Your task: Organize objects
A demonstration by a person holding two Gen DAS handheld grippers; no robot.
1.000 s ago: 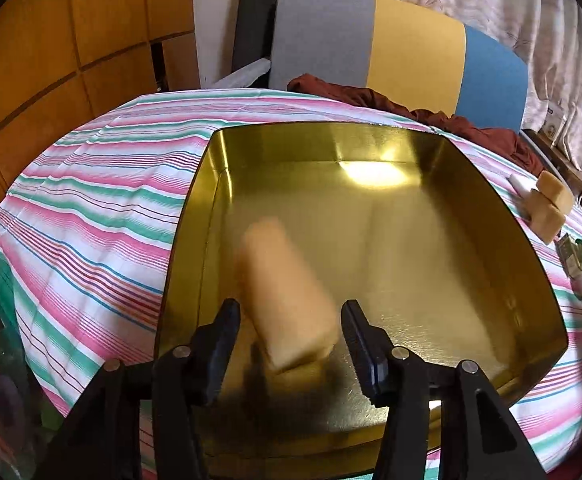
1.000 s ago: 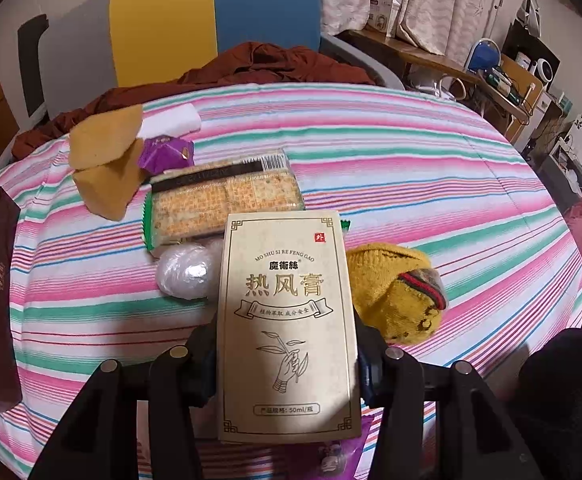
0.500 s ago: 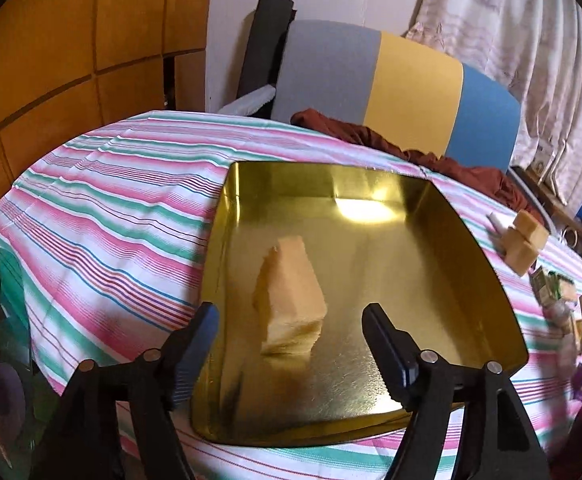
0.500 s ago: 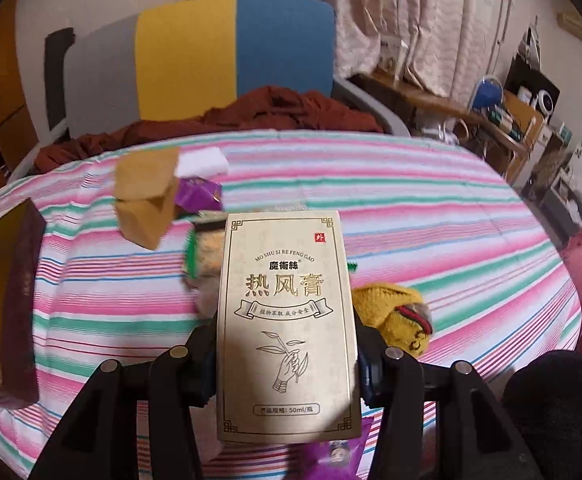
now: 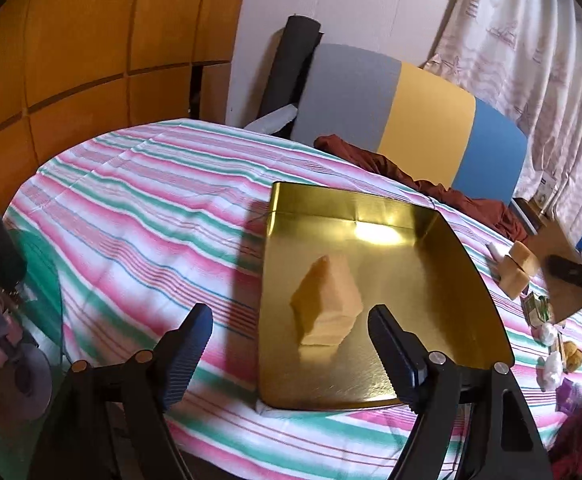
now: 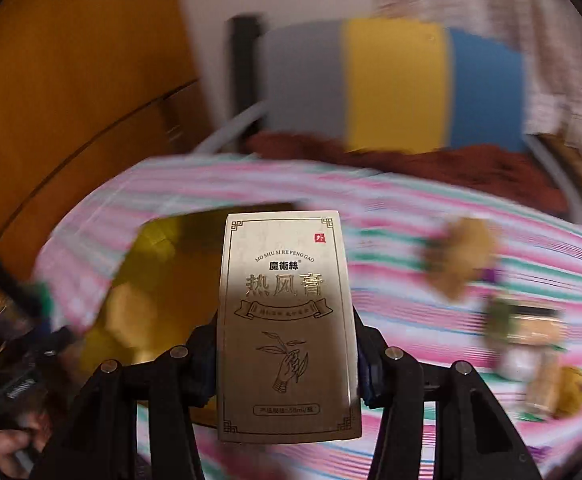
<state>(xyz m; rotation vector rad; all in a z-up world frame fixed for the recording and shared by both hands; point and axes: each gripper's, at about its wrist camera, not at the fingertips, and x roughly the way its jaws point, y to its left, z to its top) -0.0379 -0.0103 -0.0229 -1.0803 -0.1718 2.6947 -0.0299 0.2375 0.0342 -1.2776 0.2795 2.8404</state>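
Observation:
A gold metal tray (image 5: 443, 256) lies on the striped tablecloth (image 5: 139, 200). A tan sponge block (image 5: 327, 304) lies in the tray's near left part. My left gripper (image 5: 291, 340) is open and empty, raised above the tray's near left edge. My right gripper (image 6: 285, 356) is shut on a beige carton with Chinese lettering (image 6: 287, 320) and holds it upright in the air. The tray (image 6: 163, 264) with the sponge (image 6: 131, 312) shows blurred behind the carton's left side.
More tan sponge blocks (image 5: 517, 272), a white lump (image 5: 551, 368) and small packets lie right of the tray. A grey, yellow and blue chair (image 5: 411, 120) with a brown cloth (image 5: 423, 176) stands behind the table. Wooden panels (image 5: 71, 48) are on the left.
My left gripper let go of the sponge in the tray, opened wide and pulled back up and left. My right gripper lifted the carton and swung left toward the tray.

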